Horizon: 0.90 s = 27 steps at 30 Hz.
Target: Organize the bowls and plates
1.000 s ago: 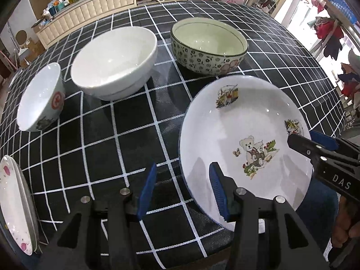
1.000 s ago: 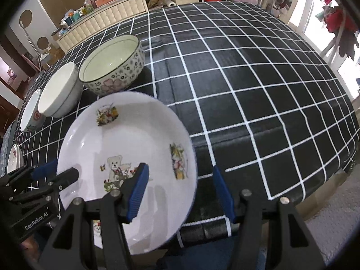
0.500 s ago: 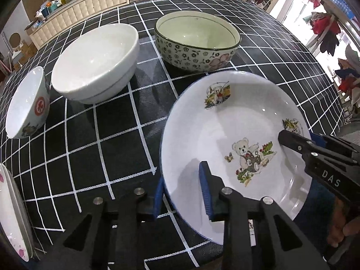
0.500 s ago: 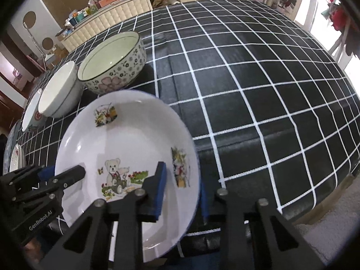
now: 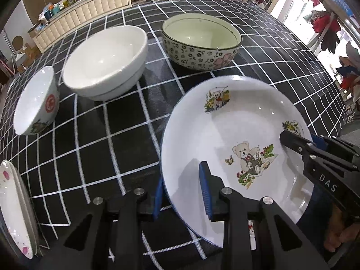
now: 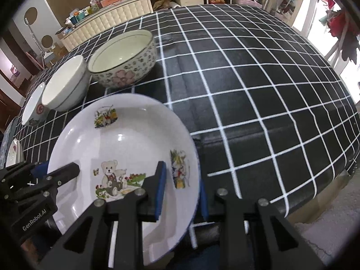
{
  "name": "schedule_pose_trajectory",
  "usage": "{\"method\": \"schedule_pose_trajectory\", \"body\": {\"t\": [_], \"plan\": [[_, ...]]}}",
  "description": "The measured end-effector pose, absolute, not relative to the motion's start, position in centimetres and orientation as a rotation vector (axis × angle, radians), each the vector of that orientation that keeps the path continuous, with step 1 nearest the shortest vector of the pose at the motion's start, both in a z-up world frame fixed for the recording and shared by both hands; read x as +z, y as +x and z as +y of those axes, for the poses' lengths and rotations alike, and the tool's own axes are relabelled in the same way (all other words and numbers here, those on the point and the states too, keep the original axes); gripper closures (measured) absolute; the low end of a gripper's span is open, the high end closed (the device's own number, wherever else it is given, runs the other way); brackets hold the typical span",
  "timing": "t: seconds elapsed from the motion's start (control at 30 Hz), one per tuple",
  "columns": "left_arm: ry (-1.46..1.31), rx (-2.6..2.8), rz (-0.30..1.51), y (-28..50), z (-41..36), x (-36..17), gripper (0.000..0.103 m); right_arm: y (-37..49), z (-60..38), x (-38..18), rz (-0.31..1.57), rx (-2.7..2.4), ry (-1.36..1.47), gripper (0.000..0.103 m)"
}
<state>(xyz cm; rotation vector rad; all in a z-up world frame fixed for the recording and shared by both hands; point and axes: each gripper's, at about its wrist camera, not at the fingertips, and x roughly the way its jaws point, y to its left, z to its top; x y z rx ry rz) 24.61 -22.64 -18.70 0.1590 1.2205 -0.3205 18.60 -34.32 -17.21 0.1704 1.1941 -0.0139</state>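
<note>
A white plate with teddy-bear pictures lies at the near edge of the black checked table. My left gripper is shut on the plate's left rim, one blue pad inside and one outside. My right gripper is shut on the opposite rim of the same plate. Each gripper also shows in the other's view: the right gripper and the left gripper. Whether the plate rests on the cloth or hangs just above it, I cannot tell.
Behind the plate stand a floral bowl, a plain white bowl and a small bowl with a red emblem. A stack of pink-flowered plates sits at the far left. Bare cloth spreads to the right.
Both grippers came in over the plate's rim and closed their jaws on it, left on the left side, right on the right side. The bowls have not moved.
</note>
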Motion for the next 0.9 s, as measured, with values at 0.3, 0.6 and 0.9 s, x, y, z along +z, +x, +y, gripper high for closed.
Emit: {"method": "schedule_pose_trajectory", "body": {"t": [0.3, 0.6, 0.9], "plan": [[0.089, -0.286, 1.184, 23.5, -18.0, -16.0, 0.076, 18.0, -31.0, -14.4, 1.15, 0.046, 0.17, 0.072], [0.022, -0.194, 1.121, 21.5, -10.8, -13.0, 0.076, 17.9, -24.6, -12.9, 1.124, 0.138, 0.137, 0.072], [-0.064, -0.081, 1.092, 19.6, -2.6, -11.4, 0.076, 18.9, -17.8, -12.4, 1.11, 0.248, 0.077, 0.072]]}}
